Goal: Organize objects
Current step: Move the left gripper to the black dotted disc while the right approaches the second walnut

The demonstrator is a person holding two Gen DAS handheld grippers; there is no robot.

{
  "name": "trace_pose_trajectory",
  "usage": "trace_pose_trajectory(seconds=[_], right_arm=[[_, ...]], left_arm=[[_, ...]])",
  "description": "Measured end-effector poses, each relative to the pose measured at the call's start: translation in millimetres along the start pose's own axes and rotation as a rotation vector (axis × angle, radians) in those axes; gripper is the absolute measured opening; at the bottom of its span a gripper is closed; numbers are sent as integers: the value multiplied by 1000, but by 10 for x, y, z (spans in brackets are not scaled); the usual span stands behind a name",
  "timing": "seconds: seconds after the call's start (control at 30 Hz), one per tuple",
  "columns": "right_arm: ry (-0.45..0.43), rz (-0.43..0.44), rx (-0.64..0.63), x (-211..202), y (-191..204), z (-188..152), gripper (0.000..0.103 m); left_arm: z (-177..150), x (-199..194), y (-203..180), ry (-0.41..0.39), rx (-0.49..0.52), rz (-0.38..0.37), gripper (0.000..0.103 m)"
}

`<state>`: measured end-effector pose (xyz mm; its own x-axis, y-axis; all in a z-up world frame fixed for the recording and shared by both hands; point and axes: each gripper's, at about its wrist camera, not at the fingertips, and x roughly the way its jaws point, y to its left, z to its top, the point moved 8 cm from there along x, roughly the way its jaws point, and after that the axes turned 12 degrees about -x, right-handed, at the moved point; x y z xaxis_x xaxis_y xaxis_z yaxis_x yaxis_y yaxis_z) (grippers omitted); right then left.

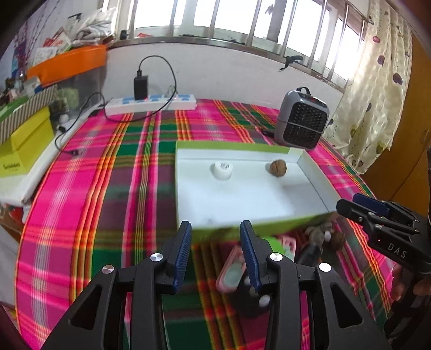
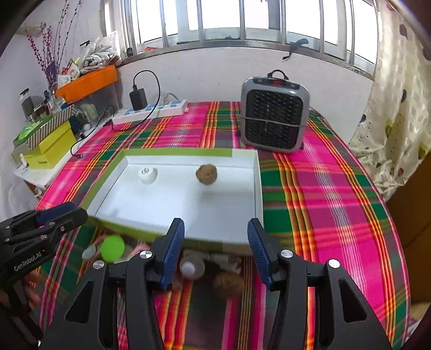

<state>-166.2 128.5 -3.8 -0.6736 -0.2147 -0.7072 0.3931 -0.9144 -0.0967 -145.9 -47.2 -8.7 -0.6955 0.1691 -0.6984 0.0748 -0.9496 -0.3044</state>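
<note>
Right wrist view: two items are already placed in the shallow white cardboard tray [image 2: 257, 185], a ridged walnut [image 2: 206, 174] and a smooth white cap [image 2: 147, 175] by its far wall. Left at its near edge on the plaid cloth: green ball [image 2: 112, 248], another walnut [image 2: 228, 284], blurred bits. Right gripper [image 2: 215, 251] and left gripper [image 1: 215, 255] are held apart, empty.

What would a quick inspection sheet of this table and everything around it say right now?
Surface: table under a plaid cloth.
Job's things: shallow white tray holding a white cap and a walnut; more small items lie in front of it, including a green ball and another walnut.
Clutter: boxes and an orange bin stacked at the left.
Grippers: left gripper and right gripper both open, fingers empty.
Cables: power strip with a black charger plugged in.
Surroundings: small heater, barred window, curtain.
</note>
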Motion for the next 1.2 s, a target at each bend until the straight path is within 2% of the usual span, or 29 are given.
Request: trace_pose_trajectory(seconds=[0.23, 0.4, 0.63, 0.8, 0.87, 0.93, 1.2], right_arm=[[7, 2, 29, -88, 2, -277, 50], [21, -7, 38, -117, -12, -468, 50], [48, -25, 63, -152, -124, -722, 50], [62, -28, 71, -146, -172, -811, 50], [67, -23, 69, -135, -176, -831, 51], [69, -15, 65, -121, -169, -830, 56], [80, -4, 46, -41, -146, -808, 57]], left_arm=[[-217, -108, 89, 14, 5, -2, 35], [-380, -149, 66, 37, -8, -53, 36], [-561, -125, 11, 71, -14, -88, 39], [-638, -118, -52, 97, -33, -136, 40], [-648, -108, -54, 100, -41, -138, 41], [-652, -82, -60, 109, -52, -141, 41], [-650, 7, -96, 133, -70, -145, 43]])
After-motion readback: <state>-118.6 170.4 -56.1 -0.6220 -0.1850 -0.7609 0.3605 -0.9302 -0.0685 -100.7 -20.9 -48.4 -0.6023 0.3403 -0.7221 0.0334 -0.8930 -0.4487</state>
